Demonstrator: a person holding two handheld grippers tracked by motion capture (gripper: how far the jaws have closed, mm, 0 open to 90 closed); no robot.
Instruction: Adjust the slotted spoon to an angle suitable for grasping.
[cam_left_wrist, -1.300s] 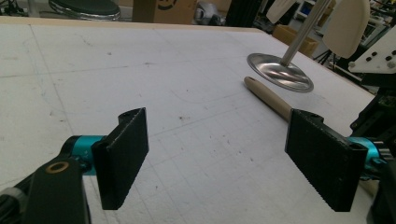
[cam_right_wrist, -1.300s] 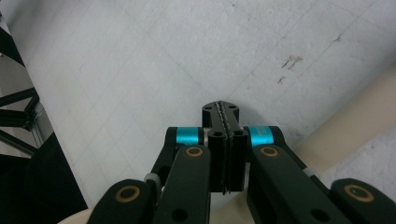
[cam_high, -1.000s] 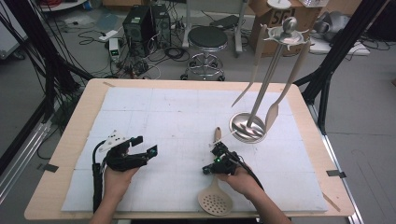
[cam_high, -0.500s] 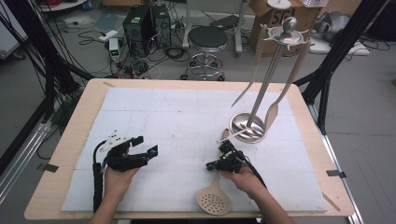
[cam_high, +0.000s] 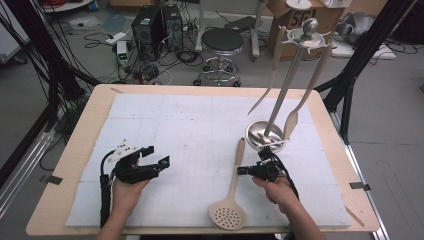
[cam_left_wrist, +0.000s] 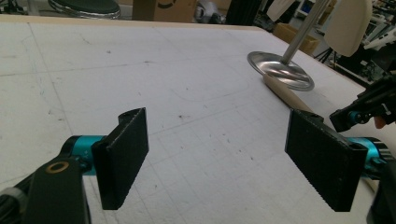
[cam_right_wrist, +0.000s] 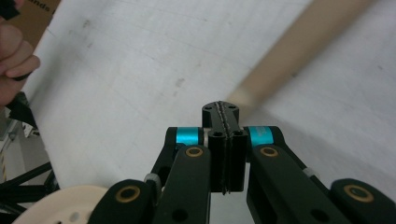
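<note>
The beige slotted spoon (cam_high: 232, 195) is laid flat on the white mat (cam_high: 200, 130), its handle pointing toward the steel base of the utensil stand (cam_high: 264, 136) and its perforated head near the table's front edge. The right gripper (cam_high: 242, 170) is seen just beside the handle, its jaws pressed together with nothing between them. The left gripper (cam_high: 157, 156) is held well apart, jaws spread wide and empty.
</note>
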